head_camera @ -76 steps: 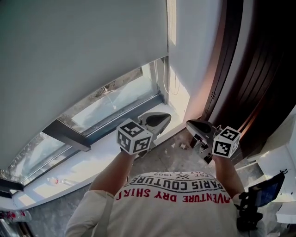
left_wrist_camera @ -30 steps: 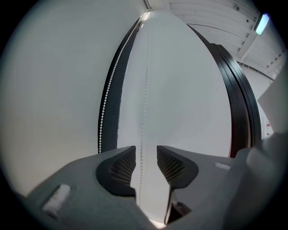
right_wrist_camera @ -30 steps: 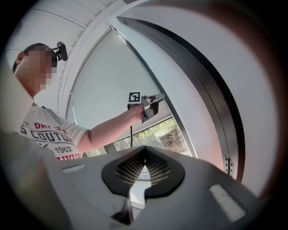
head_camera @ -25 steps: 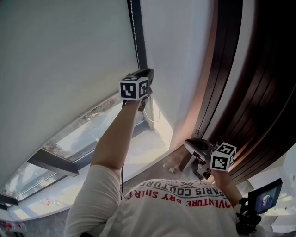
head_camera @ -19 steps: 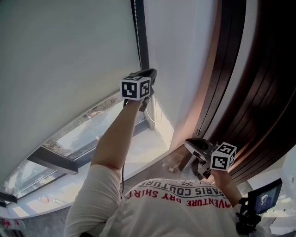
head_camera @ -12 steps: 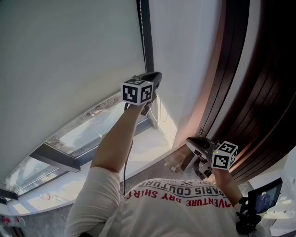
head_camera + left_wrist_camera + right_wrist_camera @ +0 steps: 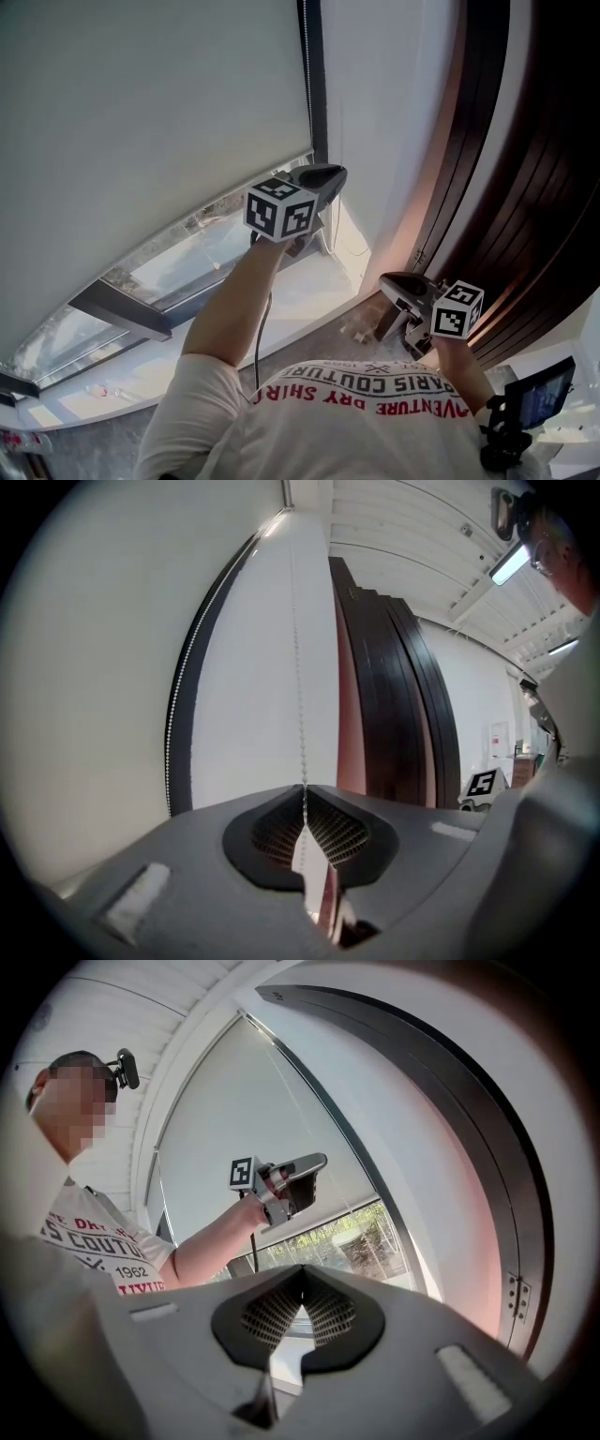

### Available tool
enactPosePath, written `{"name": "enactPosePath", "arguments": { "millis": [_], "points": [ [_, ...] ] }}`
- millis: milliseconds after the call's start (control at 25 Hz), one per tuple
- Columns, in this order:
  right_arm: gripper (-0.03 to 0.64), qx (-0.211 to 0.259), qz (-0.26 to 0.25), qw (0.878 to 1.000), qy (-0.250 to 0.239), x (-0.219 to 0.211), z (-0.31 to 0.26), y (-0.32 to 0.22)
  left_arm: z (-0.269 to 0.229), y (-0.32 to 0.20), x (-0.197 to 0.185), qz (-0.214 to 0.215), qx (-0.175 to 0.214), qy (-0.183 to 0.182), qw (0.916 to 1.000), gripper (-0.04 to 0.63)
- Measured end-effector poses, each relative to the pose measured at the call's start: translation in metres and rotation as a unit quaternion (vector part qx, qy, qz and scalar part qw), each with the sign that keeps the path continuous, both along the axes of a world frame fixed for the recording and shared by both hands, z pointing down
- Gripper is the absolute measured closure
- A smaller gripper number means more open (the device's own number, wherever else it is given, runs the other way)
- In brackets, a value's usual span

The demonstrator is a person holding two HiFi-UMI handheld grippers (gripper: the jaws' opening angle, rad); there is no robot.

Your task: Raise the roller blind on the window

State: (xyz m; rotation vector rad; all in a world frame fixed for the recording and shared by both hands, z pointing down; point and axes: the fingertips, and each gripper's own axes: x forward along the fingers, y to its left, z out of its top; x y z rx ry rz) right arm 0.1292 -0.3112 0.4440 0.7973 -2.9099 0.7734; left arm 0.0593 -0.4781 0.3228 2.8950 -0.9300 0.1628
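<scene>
I stand in a bright, modern indoor room, more like an office or showroom than a home, though I cannot tell which. A wide window (image 7: 178, 277) with a pale roller blind (image 7: 141, 112) sits above a white sill (image 7: 305, 292). Beside it are a plain white wall (image 7: 375, 112) and tall dark wood slats (image 7: 534, 187). The floor (image 7: 309, 342) is grey and stone-patterned. The white panelled ceiling (image 7: 412, 536) carries a strip light (image 7: 509, 564). Trees (image 7: 347, 1237) show outside.

White short-sleeved cotton T-shirt (image 7: 366, 427) carried red and black block lettering. Thin black cable (image 7: 259, 337) ran along left forearm. Grey moulded plastic left gripper (image 7: 337, 173) and right gripper (image 7: 384, 278) each bore white cube (image 7: 279, 211) with black square markers. Black ribbed pads (image 7: 274, 832) lined jaws. Small black head-mounted camera (image 7: 123, 1068) was worn.
</scene>
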Motion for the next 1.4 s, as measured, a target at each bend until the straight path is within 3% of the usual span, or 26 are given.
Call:
{"name": "enactPosePath", "arguments": {
  "millis": [360, 640, 880, 1040, 1400],
  "points": [
    [0.620, 0.022, 0.009, 1.000, -0.004, -0.017, -0.012, 0.019, -0.012, 0.094, 0.000, 0.099, 0.005, 0.018, 0.9949, 0.584],
    [0.618, 0.070, 0.028, 0.997, -0.025, -0.014, -0.059, 0.018, -0.023, 0.139, 0.000, 0.141, 0.013, 0.019, 0.9898, 0.586],
    [0.617, 0.153, 0.006, 0.987, -0.048, -0.027, -0.136, 0.018, -0.029, 0.164, -0.006, 0.155, 0.004, 0.032, 0.9875, 0.586],
    [0.613, 0.218, -0.010, 0.974, -0.062, -0.042, -0.191, 0.017, -0.021, 0.172, -0.007, 0.149, 0.000, 0.018, 0.9887, 0.586],
    [0.448, 0.272, -0.041, 0.961, -0.041, -0.083, -0.254, -0.004, -0.013, 0.171, -0.006, 0.141, -0.008, 0.016, 0.9899, 0.587]
  ]
}}
